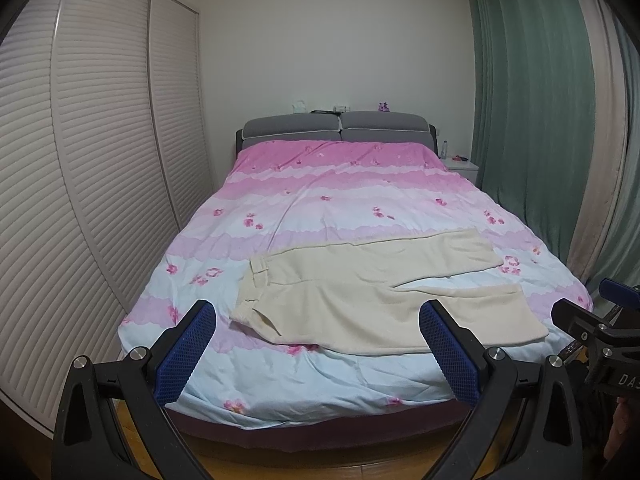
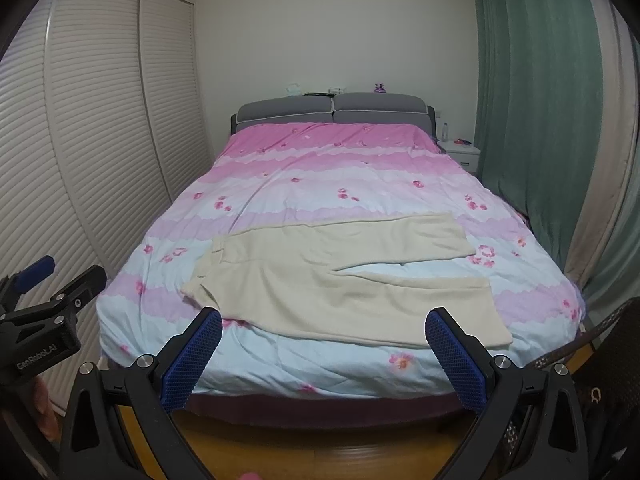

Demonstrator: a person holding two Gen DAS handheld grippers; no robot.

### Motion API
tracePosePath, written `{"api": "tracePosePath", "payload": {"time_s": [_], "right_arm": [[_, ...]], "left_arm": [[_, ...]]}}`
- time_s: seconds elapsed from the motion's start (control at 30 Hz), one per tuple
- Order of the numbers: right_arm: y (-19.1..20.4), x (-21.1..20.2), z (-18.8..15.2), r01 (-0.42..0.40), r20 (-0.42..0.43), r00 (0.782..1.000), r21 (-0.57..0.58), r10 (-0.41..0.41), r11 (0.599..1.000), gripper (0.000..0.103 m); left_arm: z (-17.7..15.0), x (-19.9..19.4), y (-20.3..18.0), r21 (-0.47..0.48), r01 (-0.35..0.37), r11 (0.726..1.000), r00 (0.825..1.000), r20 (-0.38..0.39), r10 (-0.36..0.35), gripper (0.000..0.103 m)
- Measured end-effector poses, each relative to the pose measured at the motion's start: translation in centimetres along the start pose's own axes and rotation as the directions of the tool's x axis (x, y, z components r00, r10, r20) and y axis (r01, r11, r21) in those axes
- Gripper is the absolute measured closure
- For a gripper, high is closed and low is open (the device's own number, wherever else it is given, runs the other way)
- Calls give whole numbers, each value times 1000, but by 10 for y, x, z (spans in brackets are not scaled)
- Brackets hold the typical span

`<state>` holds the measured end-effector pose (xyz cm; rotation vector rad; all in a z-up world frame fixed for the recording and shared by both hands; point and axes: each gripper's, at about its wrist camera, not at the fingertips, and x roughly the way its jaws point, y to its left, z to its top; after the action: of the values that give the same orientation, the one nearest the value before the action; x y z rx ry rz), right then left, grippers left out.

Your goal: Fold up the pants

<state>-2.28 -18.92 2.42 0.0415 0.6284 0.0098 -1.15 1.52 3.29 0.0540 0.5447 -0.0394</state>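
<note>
White lettering "GenRobot.AI" readable on black body of left gripper [image 2: 36,280] at left edge of right wrist view; "DAS" partly readable, cut by frame edge, on right gripper [image 1: 608,304] at right edge of left wrist view.

Cream, soft-looking fabric pants [image 1: 372,284] [image 2: 340,276] spread flat on near half of bed, not folded. Waistband w/ belt loops toward left side of bed, two legs pointing right. Legs split into open V: far leg running to right and slightly back, near leg running right along foot edge, cuff close to bed corner. Some wrinkles near waistband, hip part a bit bunched.

Left gripper [image 1: 318,344]: blue textured pads [image 1: 188,356] wide apart, nothing between, held above foot of bed, not touching pants. Right gripper [image 2: 324,350]: blue pads [image 2: 456,360] also wide apart, empty, in front of bed edge, apart from fabric.

Surface: pink, lilac & pale blue banded bedcover [image 1: 344,188] [image 2: 320,168] w/ pink flower print, slightly creased. Grey padded headboard [image 1: 336,126] at far end, small items on top, too small to tell. White louvred wardrobe doors [image 1: 92,152] on left, green curtain [image 1: 532,92] on right, white nightstand [image 2: 460,150] w/ small bottle beside bed. Wooden floor [image 2: 320,448] under foot of bed.
</note>
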Motion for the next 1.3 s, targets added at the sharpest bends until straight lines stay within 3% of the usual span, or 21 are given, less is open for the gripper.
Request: {"api": "tracePosePath", "payload": {"time_s": [0.83,1.1,1.3], "right_arm": [[7,17,-1,-13,-38,999,-5,13,1000,0],[13,49,-10,-38,-97,995,-4,38,999,0],[28,101,-25,-63,-182,981,6,63,998,0]], "left_arm": [[-3,18,10,-21,-7,1000,999,-44,6,0],[-24,48,31,-44,-78,996,990,-121,73,0],[-39,94,63,-47,-106,993,981,-167,97,0]]}}
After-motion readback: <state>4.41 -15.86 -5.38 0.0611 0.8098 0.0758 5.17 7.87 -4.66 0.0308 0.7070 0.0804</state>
